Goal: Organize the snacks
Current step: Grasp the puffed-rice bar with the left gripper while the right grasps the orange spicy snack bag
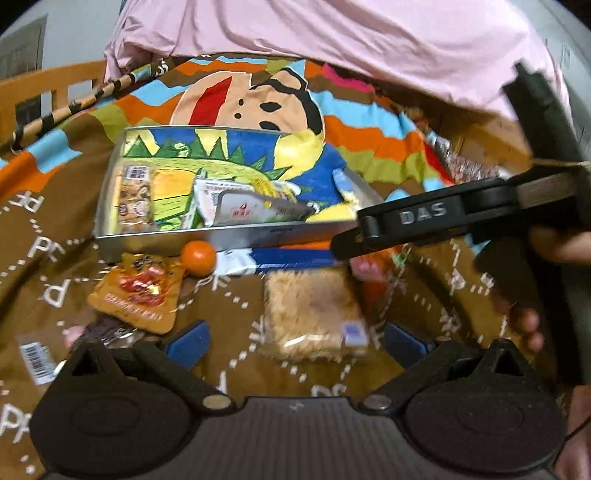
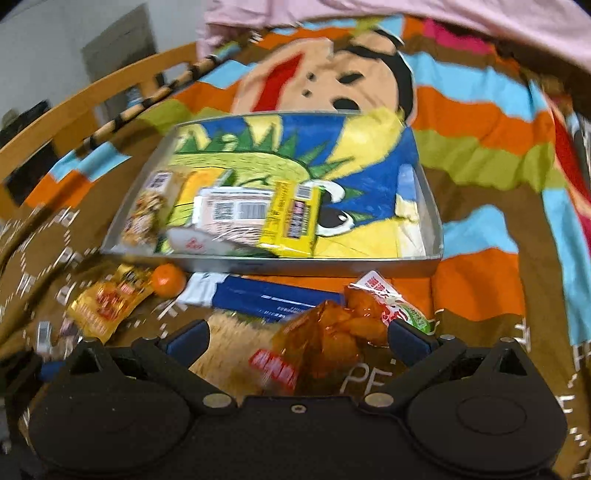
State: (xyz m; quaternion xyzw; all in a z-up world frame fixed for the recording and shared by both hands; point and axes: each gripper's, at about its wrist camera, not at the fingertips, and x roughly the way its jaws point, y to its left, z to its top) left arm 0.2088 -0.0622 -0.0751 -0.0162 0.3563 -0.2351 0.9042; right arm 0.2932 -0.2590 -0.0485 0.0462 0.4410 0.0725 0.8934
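Note:
A metal tray (image 1: 236, 236) sits on a colourful blanket and holds several snack packets, among them a yellow one (image 2: 291, 218). In front of it lie a mandarin (image 1: 198, 257), an orange-brown sachet (image 1: 138, 291), a blue packet (image 2: 273, 299) and a rice-crisp bar (image 1: 314, 314). My left gripper (image 1: 295, 343) is open, low over the blanket, its fingers on either side of the rice-crisp bar without touching it. My right gripper (image 2: 299, 339) is open too, with a clear orange snack bag (image 2: 325, 343) lying loose between its fingers. A red-green-white packet (image 2: 391, 299) lies just beyond.
The right gripper's black body (image 1: 424, 218) crosses the right side of the left wrist view, held by a hand (image 1: 524, 325). A pink sheet (image 1: 332, 33) bunches up behind the tray. A wooden rail (image 2: 110, 88) runs along the far left. A barcoded wrapper (image 1: 37, 356) lies at the near left.

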